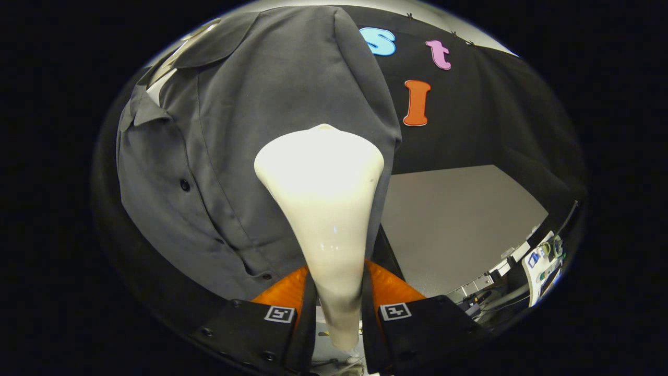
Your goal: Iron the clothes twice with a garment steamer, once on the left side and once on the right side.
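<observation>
- Fingers of the hand-held gripper (338,308) are clamped from both sides on the narrow neck of a glossy cream-white plastic garment steamer (324,209), which stands upright between them.
- Steamer's broad flared head rises toward 12 o'clock and lies against, or just in front of, a dark grey short-sleeved button-front shirt (250,130); actual contact cannot be told.
- Shirt hangs ahead of the fingers and spreads from 9 to 12 o'clock; its right edge, a sleeve or side fold, drops just behind the steamer head at about 1 o'clock.
- Open room lies at 3 o'clock: a bare pale grey surface (459,219) beyond the shirt's edge, backed by the black cloth wall (496,115).
- Steamer head hides the middle of the shirt's panel; the collar at 11 o'clock is cut off and its hanger is hard to make out.
- Clutter of white boxes and cables (537,261) at 4 o'clock is too small to identify.
</observation>
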